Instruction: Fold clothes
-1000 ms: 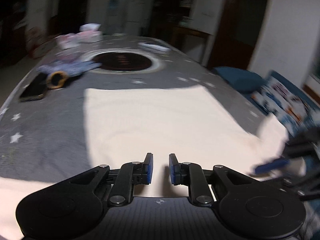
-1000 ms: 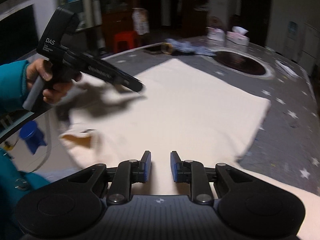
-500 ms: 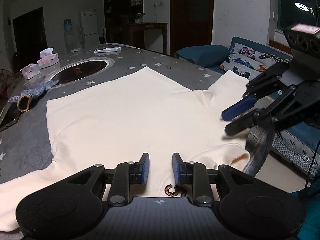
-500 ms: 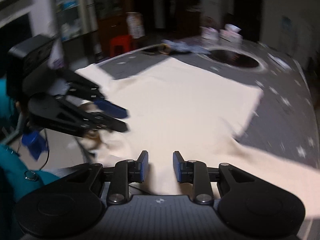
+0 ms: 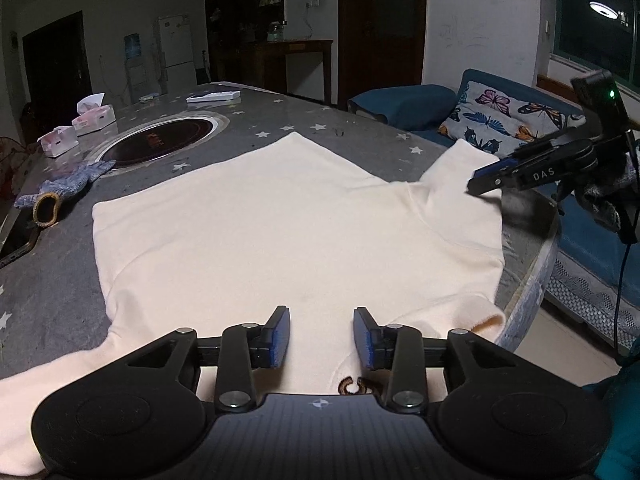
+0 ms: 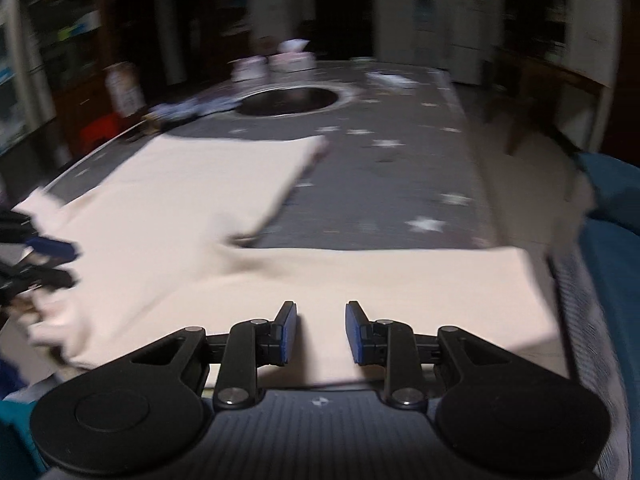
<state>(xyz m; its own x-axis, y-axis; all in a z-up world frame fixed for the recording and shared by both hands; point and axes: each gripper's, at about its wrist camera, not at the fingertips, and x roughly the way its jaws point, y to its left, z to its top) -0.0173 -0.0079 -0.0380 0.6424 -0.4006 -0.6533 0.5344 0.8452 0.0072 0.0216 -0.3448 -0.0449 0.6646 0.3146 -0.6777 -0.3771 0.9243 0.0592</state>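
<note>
Since half a second ago the right hand-held gripper point(image 5: 486, 179) has swung out over the far sleeve, and the left hand-held gripper point(image 5: 321, 338) has spread its jaws wider. The cream sweater point(image 5: 280, 236) lies flat on the grey star-printed bench point(image 5: 360, 136), its body toward the round dark inset point(image 5: 160, 142) and its collar at the near edge, where a small brown mark point(image 5: 354, 385) shows just beside the left fingers. The left jaws stand clearly apart over the cloth and grip nothing. From its own wrist view the right hand-held gripper point(image 6: 321, 332) is likewise parted and empty above a sleeve; that view is blurred. Beside the inset sit two pink-and-white tissue boxes point(image 5: 76, 130), tissue sticking out of one. A blue knit glove point(image 5: 66, 190) lies nearer the sweater, with a dark phone point(image 5: 18, 240) beyond it at the bench edge. A flat white object point(image 5: 213, 97) rests past the inset. "DAS" is printed on the right tool. A blue sofa point(image 5: 404, 106) with a butterfly cushion point(image 5: 504, 120) stands past the bench.
</note>
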